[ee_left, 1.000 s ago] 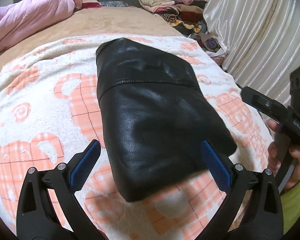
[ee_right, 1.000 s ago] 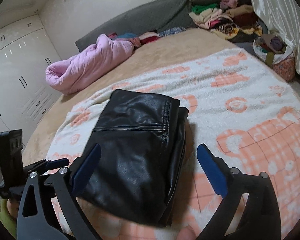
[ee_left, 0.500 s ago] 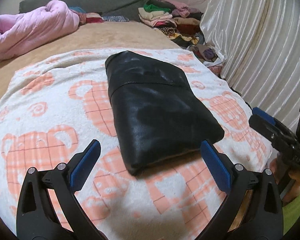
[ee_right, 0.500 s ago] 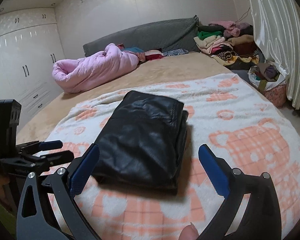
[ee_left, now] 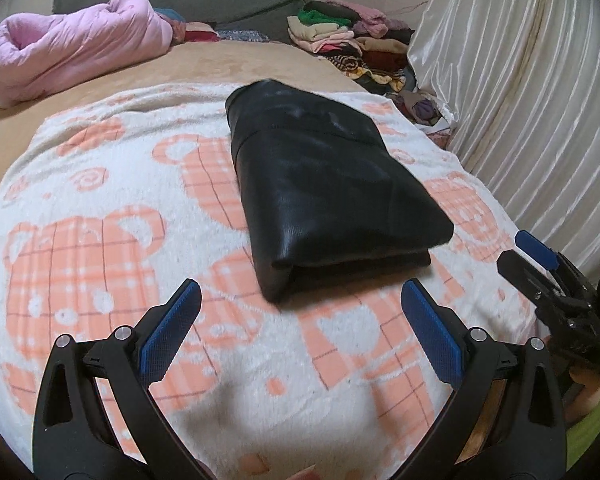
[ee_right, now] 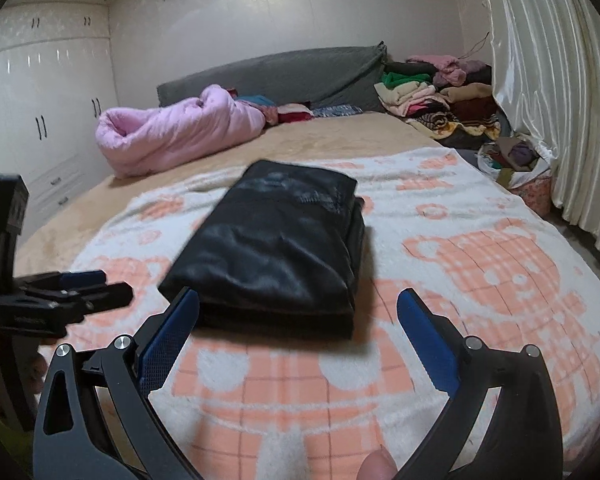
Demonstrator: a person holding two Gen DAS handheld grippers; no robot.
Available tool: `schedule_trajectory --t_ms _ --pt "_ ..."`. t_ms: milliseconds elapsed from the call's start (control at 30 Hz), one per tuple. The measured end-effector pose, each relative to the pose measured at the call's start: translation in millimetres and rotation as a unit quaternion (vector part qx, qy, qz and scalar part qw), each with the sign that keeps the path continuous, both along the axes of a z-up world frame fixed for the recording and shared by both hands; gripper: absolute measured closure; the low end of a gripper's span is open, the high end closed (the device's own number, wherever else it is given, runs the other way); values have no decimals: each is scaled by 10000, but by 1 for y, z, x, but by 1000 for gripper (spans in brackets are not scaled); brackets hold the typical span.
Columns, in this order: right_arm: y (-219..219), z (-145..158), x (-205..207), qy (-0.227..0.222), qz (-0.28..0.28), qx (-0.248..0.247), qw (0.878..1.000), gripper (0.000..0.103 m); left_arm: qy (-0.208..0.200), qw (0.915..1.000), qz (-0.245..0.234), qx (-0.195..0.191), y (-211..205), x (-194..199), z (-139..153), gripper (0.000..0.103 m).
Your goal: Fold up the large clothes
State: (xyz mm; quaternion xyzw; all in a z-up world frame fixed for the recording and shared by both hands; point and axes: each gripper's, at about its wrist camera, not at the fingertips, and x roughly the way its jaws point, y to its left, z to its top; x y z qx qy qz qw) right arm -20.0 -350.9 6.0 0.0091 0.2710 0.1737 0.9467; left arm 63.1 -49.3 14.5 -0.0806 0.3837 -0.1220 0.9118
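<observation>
Now one folded black leather garment [ee_left: 324, 184] lies on the single white-and-orange bear-print blanket [ee_left: 100, 264] covering the bed, as two hand-held grippers, left hand-held gripper [ee_left: 300, 320] and right hand-held gripper [ee_right: 298, 324], hover released and empty, both drawn farther back from the bundle than a second ago, one pink quilt [ee_right: 172, 132] behind
</observation>
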Motion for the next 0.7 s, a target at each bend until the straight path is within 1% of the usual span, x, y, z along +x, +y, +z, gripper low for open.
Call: schedule_trajectory --t_ms 133,267,700 --pt "-2 -14 -4 160 -53 0 9999 4 137 9999 45 41 0 -4 -11 9" --pt "-1 -23 -5 228 -51 -152 9996 4 180 9998 86 86 0 -5 -17 9" --pt "-2 -24 -3 271 -40 -127 9995 4 183 9996 176 82 4 -4 -19 9"
